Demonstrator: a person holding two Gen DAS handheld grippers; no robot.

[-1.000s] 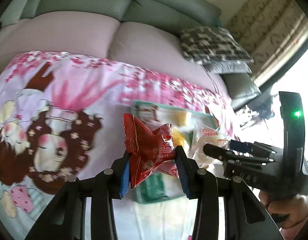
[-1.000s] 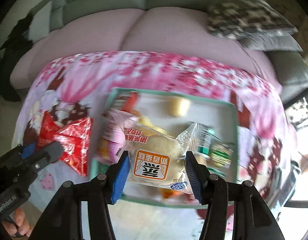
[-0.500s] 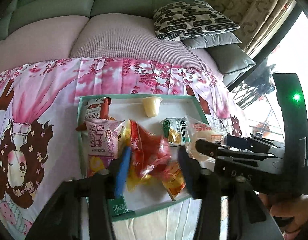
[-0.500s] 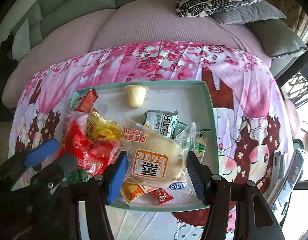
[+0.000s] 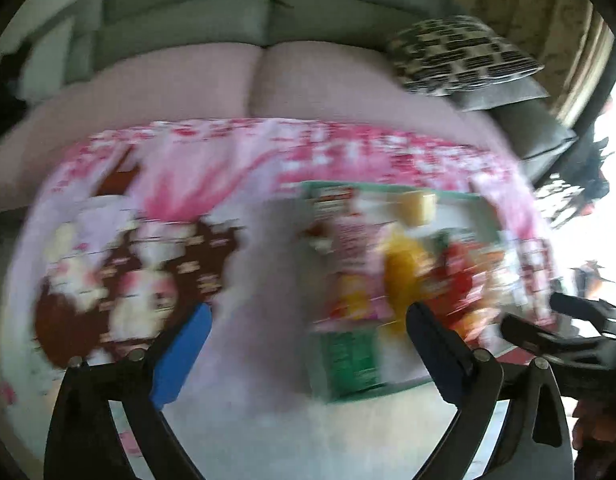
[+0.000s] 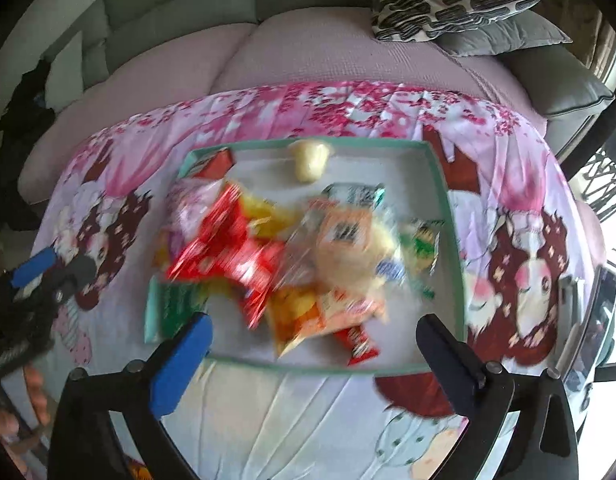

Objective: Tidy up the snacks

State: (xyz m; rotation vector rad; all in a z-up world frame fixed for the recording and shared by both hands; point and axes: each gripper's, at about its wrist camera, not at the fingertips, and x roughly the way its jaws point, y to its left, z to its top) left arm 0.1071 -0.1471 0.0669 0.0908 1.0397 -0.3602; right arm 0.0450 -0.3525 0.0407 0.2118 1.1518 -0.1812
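Both tongs gape wide and hold nothing: the left tongs (image 5: 308, 344) and right tongs (image 6: 314, 344). The snacks, red packet (image 6: 228, 256) among them, lie piled inside the green tray (image 6: 454, 240).

- Shallow teal-rimmed tray (image 6: 448, 216) lies on the pink cartoon-print cloth (image 6: 508, 208), before the sofa (image 6: 236, 52).
- Crinkled red snack packet (image 6: 228, 252) lies in the tray, left of the clear-wrapped bun packet (image 6: 348, 248).
- Pale jelly cup (image 6: 310, 158) sits behind both, at the tray's far rim.

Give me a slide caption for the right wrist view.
Open right gripper above a teal-rimmed tray piled with snacks, including a crinkled red packet.
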